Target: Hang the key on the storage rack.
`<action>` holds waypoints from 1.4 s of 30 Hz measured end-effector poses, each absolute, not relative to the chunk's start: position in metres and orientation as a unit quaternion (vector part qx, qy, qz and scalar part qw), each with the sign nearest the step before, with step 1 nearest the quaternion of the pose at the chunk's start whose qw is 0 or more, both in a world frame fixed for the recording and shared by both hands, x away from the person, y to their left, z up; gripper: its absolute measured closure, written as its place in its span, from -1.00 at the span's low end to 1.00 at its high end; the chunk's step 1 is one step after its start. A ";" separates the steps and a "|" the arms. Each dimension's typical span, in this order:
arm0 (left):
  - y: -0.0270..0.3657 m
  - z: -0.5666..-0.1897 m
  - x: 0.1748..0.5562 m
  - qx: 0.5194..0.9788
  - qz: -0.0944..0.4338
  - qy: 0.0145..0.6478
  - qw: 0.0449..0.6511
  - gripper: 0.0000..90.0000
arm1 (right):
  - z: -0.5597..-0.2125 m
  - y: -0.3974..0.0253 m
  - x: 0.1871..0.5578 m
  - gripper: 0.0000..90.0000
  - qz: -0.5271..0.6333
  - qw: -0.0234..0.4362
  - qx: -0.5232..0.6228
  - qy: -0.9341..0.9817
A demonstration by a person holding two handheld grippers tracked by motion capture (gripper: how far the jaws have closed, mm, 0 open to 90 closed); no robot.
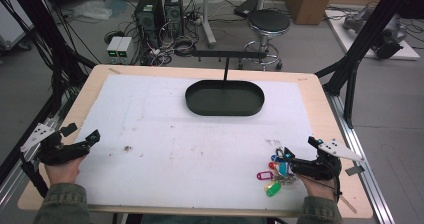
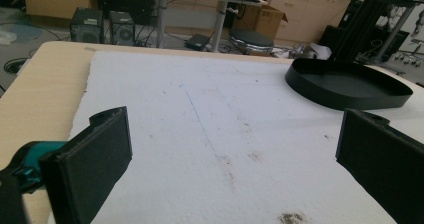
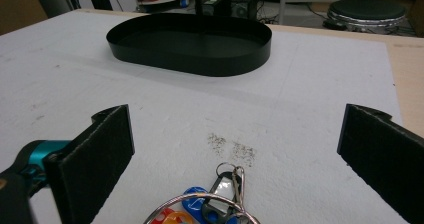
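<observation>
Two grippers: both with fingers spread, holding nothing.
Right gripper (image 1: 286, 159): over the keys (image 1: 274, 173), near the table's (image 1: 325, 109) right front.
Left gripper (image 1: 92, 136): far left.
Tray (image 1: 224, 98): table rear.

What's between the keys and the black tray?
Nothing but bare white mat, with a faint dark smudge just past the keys; the right gripper view shows it up to the tray.

Middle of white foam-covered wooden desk (image 1: 150, 134) wide open; black oval metal tray (image 1: 224, 98) blocks far edge, colourful key bunch (image 1: 276, 171) near right corner.
</observation>
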State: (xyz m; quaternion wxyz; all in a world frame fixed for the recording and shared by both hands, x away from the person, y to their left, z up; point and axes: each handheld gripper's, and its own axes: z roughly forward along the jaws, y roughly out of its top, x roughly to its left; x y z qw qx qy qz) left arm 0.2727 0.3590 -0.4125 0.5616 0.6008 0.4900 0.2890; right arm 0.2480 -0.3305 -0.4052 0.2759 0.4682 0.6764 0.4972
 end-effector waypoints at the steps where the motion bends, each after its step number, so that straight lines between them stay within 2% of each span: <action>1: 0.359 -0.412 0.273 0.601 0.289 0.490 0.562 -0.96 | -0.405 -0.330 0.248 -0.99 0.498 0.275 0.468 0.676; 26: 0.356 -0.416 0.274 0.614 0.271 0.490 0.556 -0.96 | -0.403 -0.325 0.249 -0.99 0.498 0.267 0.462 0.683; 42: 0.355 -0.417 0.275 0.620 0.263 0.490 0.554 -0.96 | -0.406 -0.308 0.254 -0.99 0.463 0.231 0.439 0.735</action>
